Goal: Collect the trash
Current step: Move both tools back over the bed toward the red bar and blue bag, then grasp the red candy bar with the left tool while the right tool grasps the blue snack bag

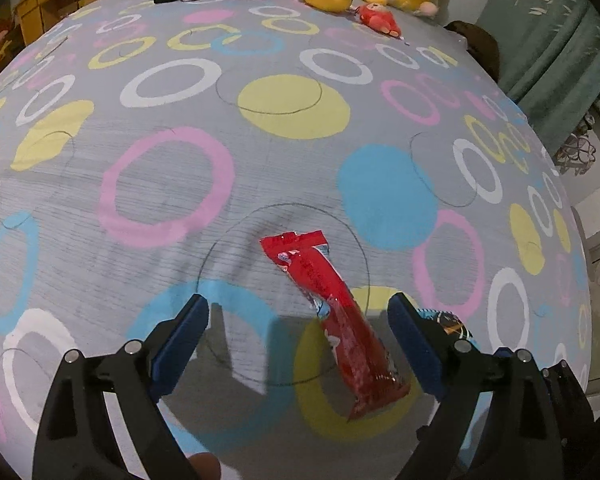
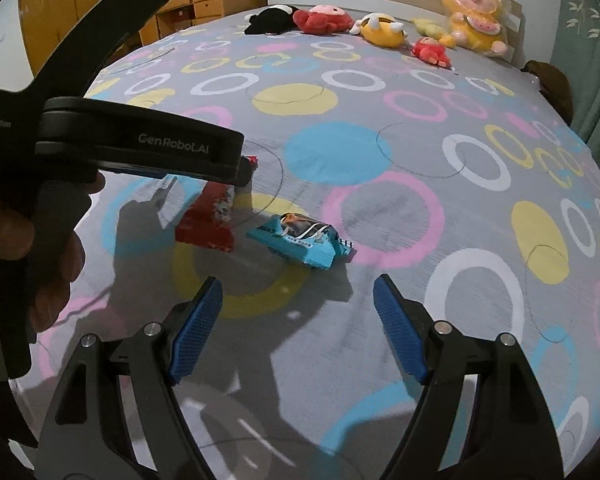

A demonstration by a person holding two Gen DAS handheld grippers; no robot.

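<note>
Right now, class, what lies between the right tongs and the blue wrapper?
Nothing but bare bedsheet. The right wrist view shows the right tongs open, short of the blue wrapper, with only patterned cloth and shadow across the gap.

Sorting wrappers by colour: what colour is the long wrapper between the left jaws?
Red wrapper, clearest in the left wrist view.

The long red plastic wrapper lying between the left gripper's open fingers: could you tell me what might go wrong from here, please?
1. The long red plastic wrapper lies slanted near one blue finger pad of the left gripper, so closing might clip only an edge or push it aside.
2. It lies flat on the soft grey circle-patterned bedsheet; the pads could pinch fabric too.
</note>
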